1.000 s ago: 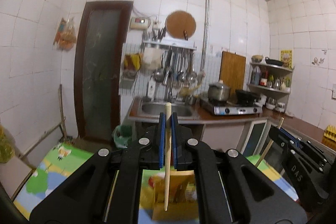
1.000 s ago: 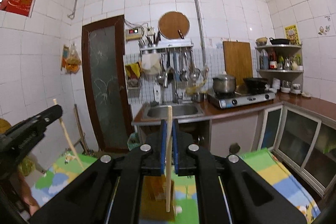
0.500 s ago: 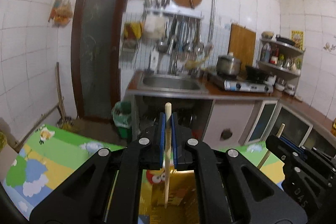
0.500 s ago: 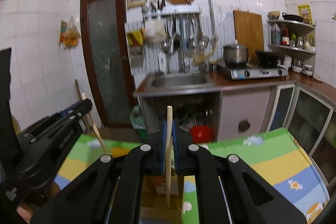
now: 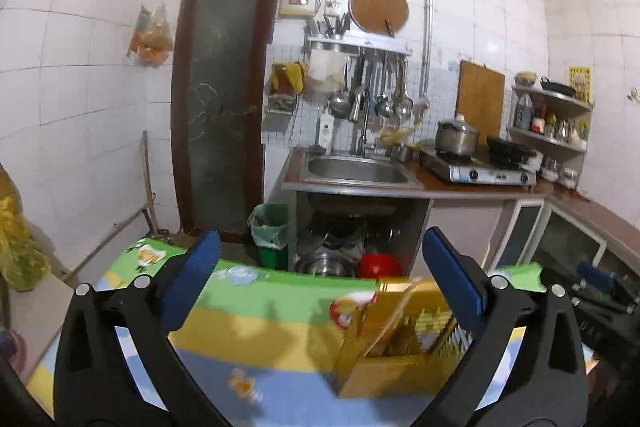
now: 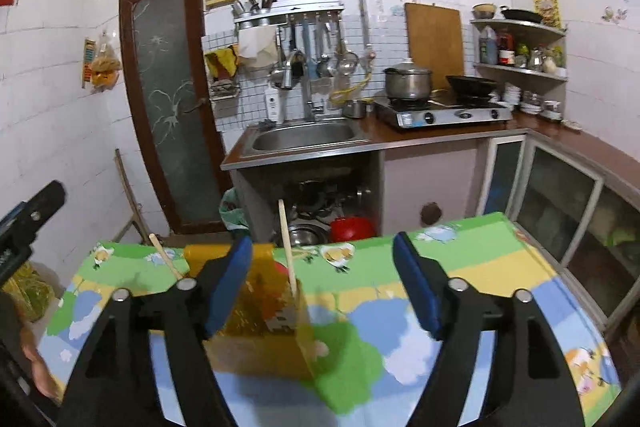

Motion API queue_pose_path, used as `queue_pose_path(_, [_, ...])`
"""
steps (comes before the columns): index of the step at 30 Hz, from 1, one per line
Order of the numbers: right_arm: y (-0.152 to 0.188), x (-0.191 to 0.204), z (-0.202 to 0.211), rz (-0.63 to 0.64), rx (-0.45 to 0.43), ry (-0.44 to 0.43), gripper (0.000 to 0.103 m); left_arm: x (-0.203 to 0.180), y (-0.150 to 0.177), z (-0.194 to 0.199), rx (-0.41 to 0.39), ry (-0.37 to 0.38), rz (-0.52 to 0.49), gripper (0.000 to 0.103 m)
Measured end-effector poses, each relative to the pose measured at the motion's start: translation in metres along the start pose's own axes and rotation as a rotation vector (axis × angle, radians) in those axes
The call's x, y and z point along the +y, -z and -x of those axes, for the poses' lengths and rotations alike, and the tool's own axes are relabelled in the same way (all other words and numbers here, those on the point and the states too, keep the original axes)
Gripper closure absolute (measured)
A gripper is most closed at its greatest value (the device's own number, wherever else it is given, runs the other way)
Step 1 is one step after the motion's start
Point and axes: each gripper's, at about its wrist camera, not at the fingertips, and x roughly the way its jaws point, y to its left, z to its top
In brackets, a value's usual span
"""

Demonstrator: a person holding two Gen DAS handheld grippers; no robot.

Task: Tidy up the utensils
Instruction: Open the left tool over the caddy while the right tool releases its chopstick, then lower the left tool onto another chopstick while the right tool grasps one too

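On the cartoon-print surface (image 6: 460,267), nearest the cameras, both claws were opening with nothing between their blue pads: the left claw (image 5: 320,287) spread wide, the right claw (image 6: 322,287) somewhat less. Just beyond them stood the yellow box (image 6: 256,311), translucent and open-topped. One chopstick (image 6: 287,251) leaned upright inside it near its right wall; a second chopstick (image 6: 165,261) slanted at its left edge, though whether that one sat fully inside I could not tell. From the left wrist view a stick (image 5: 394,315) lay tilted within the box. Doing this release well probably meant letting the pads part fully and lifting straight away, so neither stick got dragged back out. Farther off, the sink (image 6: 304,137) looked empty.
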Motion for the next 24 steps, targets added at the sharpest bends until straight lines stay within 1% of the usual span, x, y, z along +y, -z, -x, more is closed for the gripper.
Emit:
queue_pose_path(2, [0.011, -0.002, 0.008, 0.008, 0.022, 0.007, 0.026, 0.005, 0.008, 0.012, 0.021, -0.002, -0.016, 0.005])
queue_pose_path(4, [0.030, -0.005, 0.012, 0.007, 0.061, 0.012, 0.026, 0.012, 0.025, 0.022, 0.055, -0.013, -0.030, 0.005])
queue_pose_path(6, [0.057, -0.007, 0.011, 0.003, 0.114, 0.020, 0.026, 0.019, 0.045, 0.025, 0.102, -0.013, -0.033, 0.005])
queue_pose_path(10, [0.110, -0.003, -0.001, 0.007, 0.230, 0.017, 0.026, 0.034, 0.091, 0.017, 0.223, -0.004, -0.010, 0.005])
queue_pose_path(13, [0.142, 0.000, -0.012, 0.013, 0.307, 0.013, 0.026, 0.040, 0.126, 0.007, 0.306, -0.013, -0.015, 0.005])
queue_pose_path(15, [0.159, 0.004, -0.019, 0.023, 0.343, 0.019, 0.026, 0.042, 0.149, -0.002, 0.366, -0.012, -0.022, 0.005])
queue_pose_path(19, [0.186, 0.007, -0.030, 0.030, 0.408, 0.031, 0.026, 0.039, 0.182, -0.012, 0.452, 0.000, -0.034, 0.005])
queue_pose_path(21, [0.191, 0.007, -0.034, 0.028, 0.426, 0.039, 0.026, 0.037, 0.196, -0.020, 0.501, 0.011, -0.040, 0.005])
queue_pose_path(24, [0.196, 0.007, -0.039, 0.019, 0.448, 0.039, 0.026, 0.033, 0.210, -0.029, 0.547, 0.015, -0.052, 0.005])
